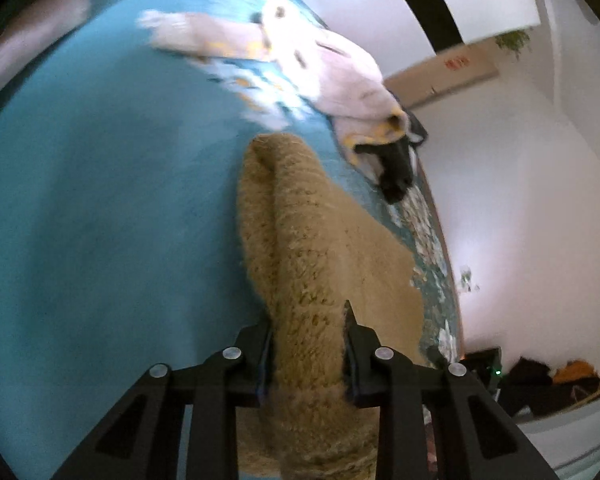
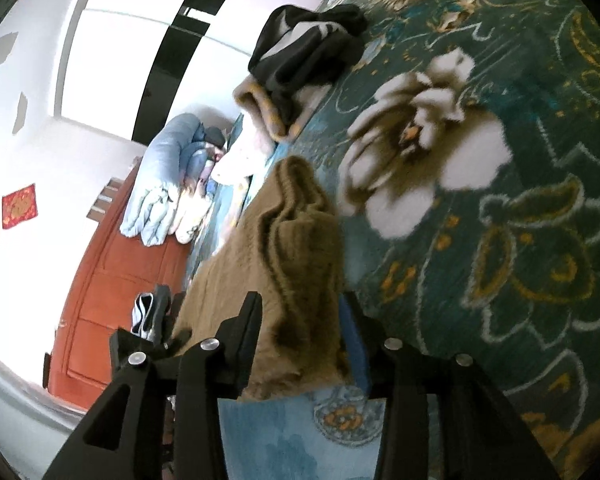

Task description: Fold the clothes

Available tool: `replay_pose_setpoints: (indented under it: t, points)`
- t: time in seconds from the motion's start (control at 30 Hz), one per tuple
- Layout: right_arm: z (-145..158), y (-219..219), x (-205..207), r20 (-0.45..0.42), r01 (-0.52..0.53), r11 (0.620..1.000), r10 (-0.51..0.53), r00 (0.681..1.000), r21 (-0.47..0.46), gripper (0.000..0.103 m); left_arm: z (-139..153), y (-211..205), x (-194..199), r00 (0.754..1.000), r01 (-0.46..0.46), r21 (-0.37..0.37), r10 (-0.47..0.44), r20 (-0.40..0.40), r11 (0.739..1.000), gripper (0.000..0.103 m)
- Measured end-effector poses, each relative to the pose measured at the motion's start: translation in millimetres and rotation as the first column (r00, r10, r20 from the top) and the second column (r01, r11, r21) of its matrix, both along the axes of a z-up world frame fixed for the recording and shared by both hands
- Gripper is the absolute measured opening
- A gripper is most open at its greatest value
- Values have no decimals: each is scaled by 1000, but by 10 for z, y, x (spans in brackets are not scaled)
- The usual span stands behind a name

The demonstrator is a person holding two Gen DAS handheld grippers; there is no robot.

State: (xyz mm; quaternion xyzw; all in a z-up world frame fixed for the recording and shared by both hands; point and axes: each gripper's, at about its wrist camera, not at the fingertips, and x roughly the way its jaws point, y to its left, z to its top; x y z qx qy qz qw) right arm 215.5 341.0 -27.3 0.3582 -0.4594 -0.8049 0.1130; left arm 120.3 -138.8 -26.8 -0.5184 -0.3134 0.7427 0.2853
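While seen from the left wrist, left tongs [image 1: 310, 344] pinching a fuzzy tan garment [image 1: 300, 248], black fingers [image 1: 252, 354] pressed against the fabric on both sides, gap filled by the bunched cloth. Tan garment rising from bottom centre toward mid-frame in a thick roll, draped over a bed with a teal blanket [image 1: 100, 200] filling the left half. Pale pink and white clothing [image 1: 332, 68] heaped at upper centre, blurred; a dark garment [image 1: 398, 172] just beside it at the bed's right edge. White wall on the right; dark items on the floor at lower right, too small to tell.

From the right wrist, right tongs [image 2: 300, 332] closed on the same tan garment [image 2: 296, 240], one finger [image 2: 248, 340] on each side, cloth bunched between and trailing toward frame centre. Dark green floral blanket [image 2: 500, 220] across the right half. Black garment [image 2: 308, 56] at upper centre, lying on cream and yellow clothing [image 2: 256, 120]. Rolled pale blue quilt [image 2: 160, 184] at left centre, above a red-brown wooden board [image 2: 112, 300]. Other tongs visible at lower left, touching the tan fabric's edge.
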Motion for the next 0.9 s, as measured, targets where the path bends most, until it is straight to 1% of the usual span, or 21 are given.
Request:
replay_pose_setpoints:
  t: [0.03, 0.07, 0.1, 0.13, 0.2, 0.27, 0.4, 0.57, 0.73, 0.83, 0.9]
  points:
    - [-9, -18, -11, 2, -8, 1000, 8, 1000, -1, 53, -24, -31, 33, 1000, -1, -2, 1, 2, 1000, 30]
    - [-21, -38, -27, 5, -15, 1000, 15, 1000, -4, 58, -47, -50, 58, 1000, -3, -2, 3, 5, 1000, 30]
    - [-33, -58, -46, 8, -22, 1000, 22, 1000, -7, 61, -62, -49, 67, 1000, -6, 1, 6, 11, 1000, 30]
    - [-38, -83, -71, 10, -31, 999, 32, 999, -9, 61, -63, -45, 72, 1000, -8, 1, 8, 11, 1000, 30]
    - [-44, -126, -122, 14, -47, 999, 47, 999, -3, 61, -60, -11, 62, 1000, -6, -25, 6, 10, 1000, 34]
    - [-63, -153, -186, 26, -56, 998, 55, 998, 4, 61, -62, 27, 44, 1000, -1, -57, 2, 13, 998, 43]
    - [-107, -185, -340, 56, -73, 997, 72, 996, 12, 61, -84, 32, 32, 1000, 6, -91, -6, 5, 996, 54]
    - [-117, -199, -563, 76, -112, 994, 110, 991, 18, 61, -80, 82, -69, 999, 25, -117, -27, -20, 993, 58]
    - [-148, -183, -814, 102, -142, 990, 142, 985, -1, 61, -96, 197, -265, 998, 58, -136, -61, -13, 989, 62]
    - [-170, -185, -898, 124, -151, 988, 152, 981, -13, 61, -147, 238, -312, 998, 65, -128, -66, 0, 990, 64]
    - [-155, -200, -891, 128, -156, 988, 155, 980, -4, 61, -172, 228, -294, 998, 66, -117, -66, 1, 991, 64]
